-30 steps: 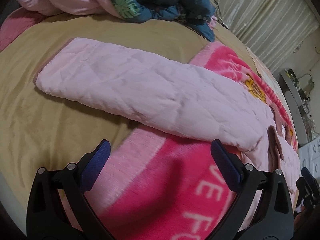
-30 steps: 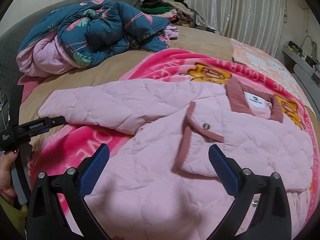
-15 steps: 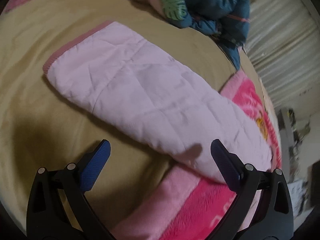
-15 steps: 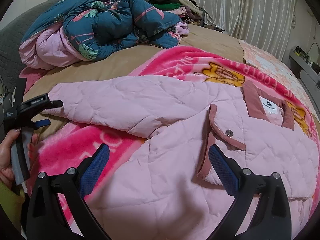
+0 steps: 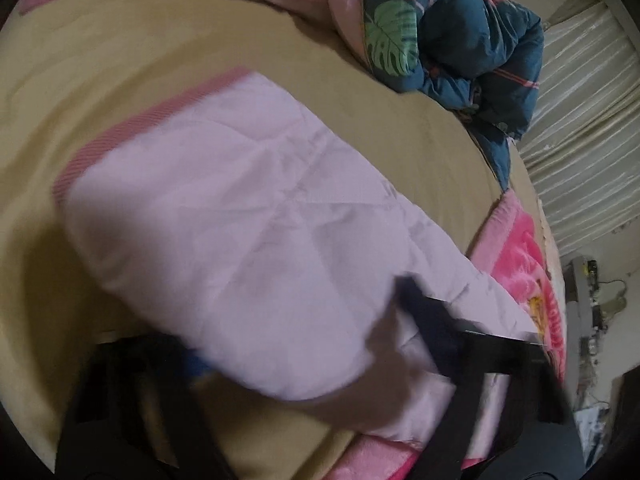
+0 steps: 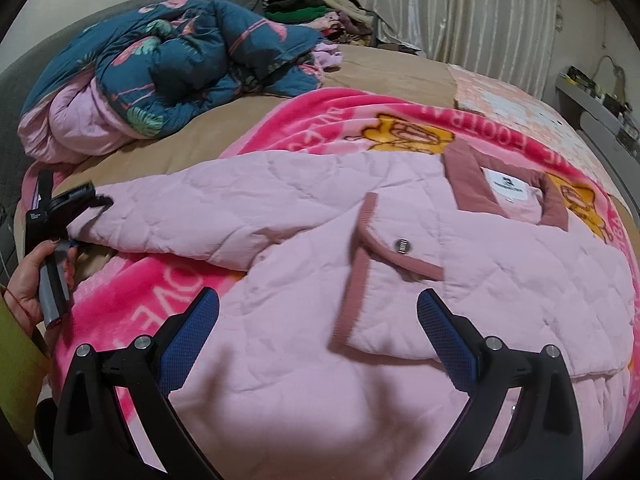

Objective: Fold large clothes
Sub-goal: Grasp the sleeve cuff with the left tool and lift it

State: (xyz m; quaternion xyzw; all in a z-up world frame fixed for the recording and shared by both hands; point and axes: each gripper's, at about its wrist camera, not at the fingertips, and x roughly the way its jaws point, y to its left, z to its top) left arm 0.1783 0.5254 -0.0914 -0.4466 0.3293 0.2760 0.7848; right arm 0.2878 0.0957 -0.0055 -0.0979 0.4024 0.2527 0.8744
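A pink quilted jacket (image 6: 500, 280) lies spread on the bed with its darker collar (image 6: 464, 180) toward the far right. Its long sleeve (image 5: 240, 220) stretches left across the tan sheet and ends in a striped cuff (image 5: 140, 120). My left gripper (image 5: 304, 328) is blurred and its jaws are closing around the sleeve: one finger is under the near edge, the other over the top. In the right wrist view a hand (image 6: 28, 288) holds that left gripper (image 6: 80, 220) at the sleeve's end. My right gripper (image 6: 318, 320) hangs open just above the jacket's body, holding nothing.
A bright pink printed blanket (image 6: 320, 120) lies under the jacket on a tan sheet (image 5: 120, 80). A crumpled teal duvet (image 6: 180, 60) is heaped at the back left, with a clothes pile (image 6: 320, 12) behind it. Curtains (image 6: 460, 20) and a shelf (image 6: 592, 100) stand at the right.
My left gripper slid left along the sleeve toward the cuff, dropped onto it, and its jaws have come partly together around it. The right gripper has barely shifted over the jacket.
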